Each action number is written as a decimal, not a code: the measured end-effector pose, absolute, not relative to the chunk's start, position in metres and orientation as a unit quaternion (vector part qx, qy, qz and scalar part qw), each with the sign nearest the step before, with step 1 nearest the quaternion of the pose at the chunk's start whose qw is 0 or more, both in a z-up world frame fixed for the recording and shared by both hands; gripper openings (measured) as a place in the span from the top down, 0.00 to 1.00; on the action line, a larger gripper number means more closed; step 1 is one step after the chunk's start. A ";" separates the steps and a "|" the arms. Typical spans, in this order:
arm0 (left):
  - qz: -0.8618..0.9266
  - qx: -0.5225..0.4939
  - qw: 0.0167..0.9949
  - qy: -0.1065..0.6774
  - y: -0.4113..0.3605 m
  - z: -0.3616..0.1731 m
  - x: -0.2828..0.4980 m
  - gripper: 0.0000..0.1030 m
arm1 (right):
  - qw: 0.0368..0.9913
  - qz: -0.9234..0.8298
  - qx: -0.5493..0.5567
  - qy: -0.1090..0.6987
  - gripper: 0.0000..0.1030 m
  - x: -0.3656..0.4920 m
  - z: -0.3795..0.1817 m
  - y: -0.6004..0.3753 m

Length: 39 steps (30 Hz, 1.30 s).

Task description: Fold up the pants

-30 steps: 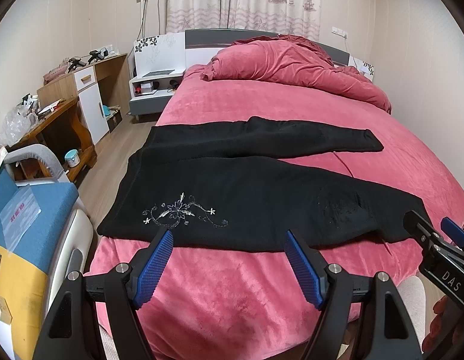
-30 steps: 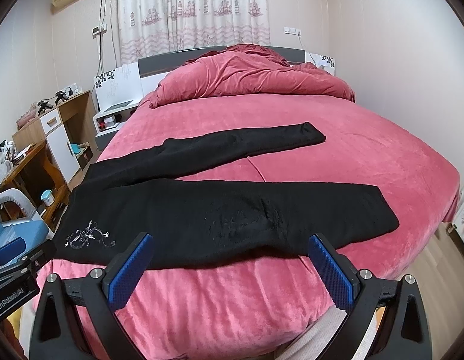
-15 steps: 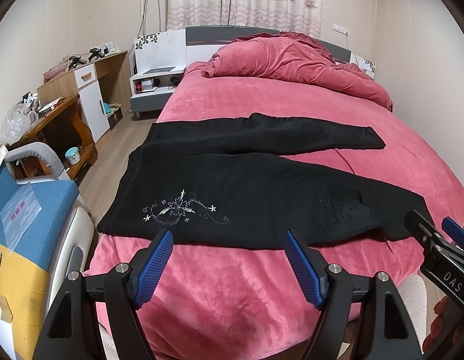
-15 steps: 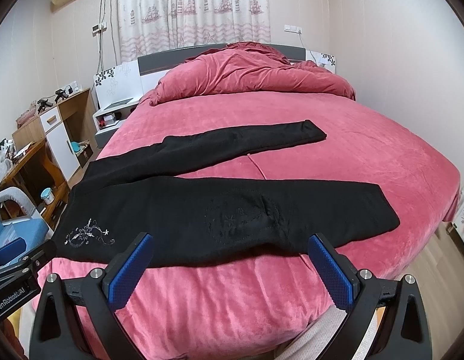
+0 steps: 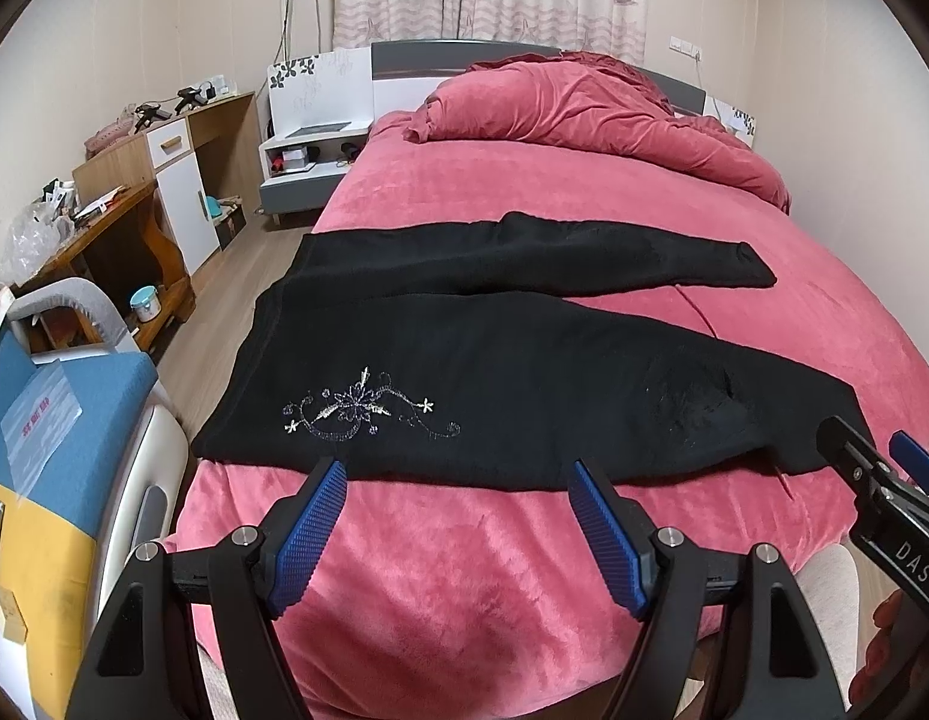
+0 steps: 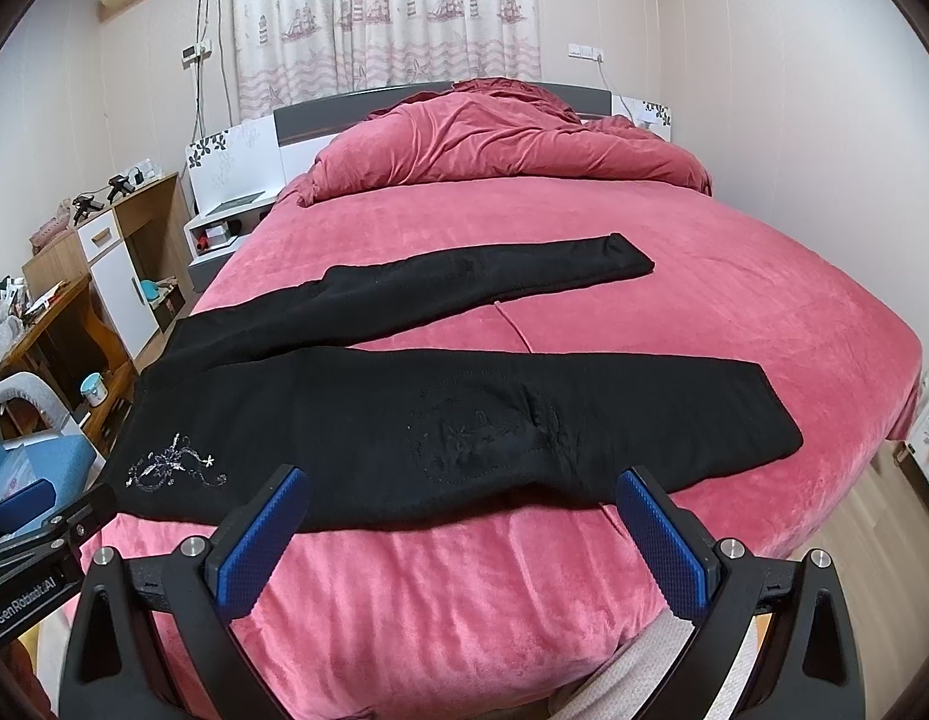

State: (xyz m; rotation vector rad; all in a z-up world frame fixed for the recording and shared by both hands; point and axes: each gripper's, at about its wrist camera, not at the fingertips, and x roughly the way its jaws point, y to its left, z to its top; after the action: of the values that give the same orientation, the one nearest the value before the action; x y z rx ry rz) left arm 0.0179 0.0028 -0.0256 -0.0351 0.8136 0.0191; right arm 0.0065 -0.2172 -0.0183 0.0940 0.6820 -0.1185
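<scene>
So you held both tools spread wide: the left gripper (image 5: 455,471) and right gripper (image 6: 458,477) hung off the near edge of the bed (image 5: 584,198), where the black pants (image 5: 494,372) lay flat, legs apart.
</scene>
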 end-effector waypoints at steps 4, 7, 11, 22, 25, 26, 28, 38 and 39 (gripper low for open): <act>0.008 -0.019 0.914 0.404 0.003 -0.030 0.021 0.24 | 0.938 -0.059 0.048 0.338 0.00 0.010 -0.021 -0.219; 0.009 -0.018 0.910 0.414 0.003 -0.034 0.026 0.24 | 0.936 -0.060 0.049 0.342 0.00 0.014 -0.024 -0.220; 0.007 -0.022 0.901 0.433 0.004 -0.041 0.033 0.24 | 0.933 -0.061 0.051 0.350 0.00 0.019 -0.030 -0.221; 0.002 -0.048 0.862 0.504 0.016 -0.085 0.058 0.24 | 0.916 -0.061 0.049 0.395 0.00 0.043 -0.062 -0.232; -0.007 -0.068 0.850 0.523 0.025 -0.101 0.066 0.24 | 0.906 -0.064 0.048 0.416 0.00 0.053 -0.076 -0.242; -0.012 -0.077 0.846 0.528 0.028 -0.106 0.069 0.24 | 0.902 -0.066 0.049 0.424 0.00 0.056 -0.082 -0.247; -0.015 -0.098 0.836 0.539 0.037 -0.115 0.077 0.24 | 0.895 -0.071 0.052 0.437 0.00 0.061 -0.093 -0.258; 0.039 -0.262 0.825 0.499 0.109 -0.152 0.093 0.26 | 0.863 -0.145 0.225 0.428 0.00 0.058 -0.124 -0.404; 0.043 -0.273 0.824 0.494 0.115 -0.156 0.094 0.26 | 0.858 -0.159 0.242 0.424 0.00 0.057 -0.129 -0.424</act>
State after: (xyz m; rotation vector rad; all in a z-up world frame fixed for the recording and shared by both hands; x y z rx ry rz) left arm 0.0944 0.1151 -0.1556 -0.5802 1.0510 0.0909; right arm 0.0573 -0.4236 -0.1286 0.5084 0.8911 -0.3334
